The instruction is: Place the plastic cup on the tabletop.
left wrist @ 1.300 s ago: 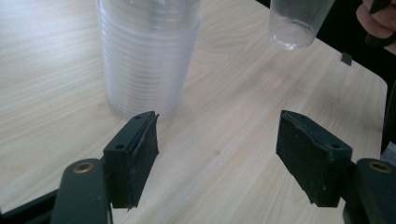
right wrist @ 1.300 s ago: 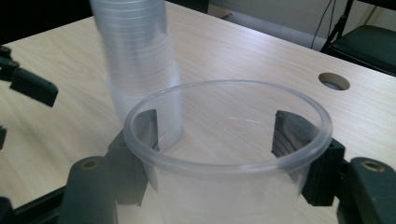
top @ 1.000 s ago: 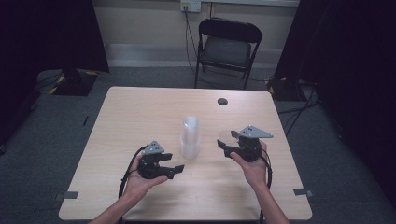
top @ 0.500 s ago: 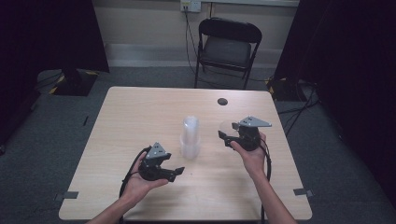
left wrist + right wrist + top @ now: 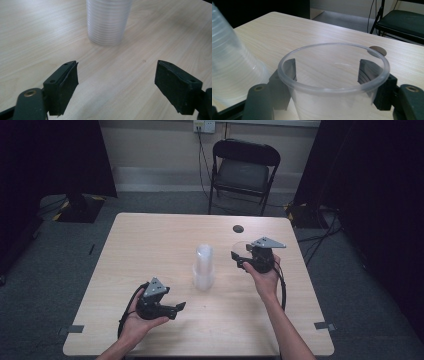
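One clear cup (image 5: 332, 82) clamped in the right gripper (image 5: 250, 259) — likely lifted off the stack (image 5: 203, 267) — left gripper (image 5: 172, 309) gaping, empty.

The high view looks forward and down over the pale wooden table (image 5: 150, 245). Both gripper views sit close, low above it; all 3 share the ribbed clear plastic cup stack (image 5: 204, 266) (image 5: 108, 20) (image 5: 232, 72).

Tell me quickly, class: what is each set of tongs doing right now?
Left tongs: open, empty, pointing at the stack of clear ribbed plastic cups.
Right tongs: shut on a single clear plastic cup, held upright.
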The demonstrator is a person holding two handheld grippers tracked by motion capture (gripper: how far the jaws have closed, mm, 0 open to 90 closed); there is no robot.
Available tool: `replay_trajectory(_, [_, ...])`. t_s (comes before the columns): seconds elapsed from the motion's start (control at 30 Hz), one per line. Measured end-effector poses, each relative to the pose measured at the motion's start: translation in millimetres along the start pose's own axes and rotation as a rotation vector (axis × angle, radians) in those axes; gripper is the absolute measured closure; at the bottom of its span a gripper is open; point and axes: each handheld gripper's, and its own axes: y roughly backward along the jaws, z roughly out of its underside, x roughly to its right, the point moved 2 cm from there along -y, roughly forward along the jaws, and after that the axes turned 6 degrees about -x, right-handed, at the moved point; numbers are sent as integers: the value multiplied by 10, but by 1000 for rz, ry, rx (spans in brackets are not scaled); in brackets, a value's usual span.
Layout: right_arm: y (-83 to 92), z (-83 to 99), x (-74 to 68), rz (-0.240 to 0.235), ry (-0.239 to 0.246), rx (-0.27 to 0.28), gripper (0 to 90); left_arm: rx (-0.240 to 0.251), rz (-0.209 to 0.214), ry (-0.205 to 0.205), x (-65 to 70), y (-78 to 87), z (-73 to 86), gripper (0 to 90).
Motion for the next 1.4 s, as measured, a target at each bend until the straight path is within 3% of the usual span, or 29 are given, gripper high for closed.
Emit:
replay_trajectory(0.07, [-54, 10, 31, 6, -13, 2, 306, -5, -4, -14, -1, 10, 13, 185])
replay_trajectory(0.37, [-290, 83, 82, -8, -57, -32, 302, -22, -5, 2, -50, 10, 65, 160])
replay_trajectory(0.73, [-589, 192, 97, 2, -68, -94, 290, -8, -5, 7, -78, 51, 73, 160])
replay_trajectory(0.97, [-666, 197, 72, 2, -75, -54, 280, -15, -10, 9, -87, 40, 81, 166])
replay_trajectory(1.4, [-599, 360, 69, -3, -65, -79, 286, -14, -17, 15, -100, 49, 95, 172])
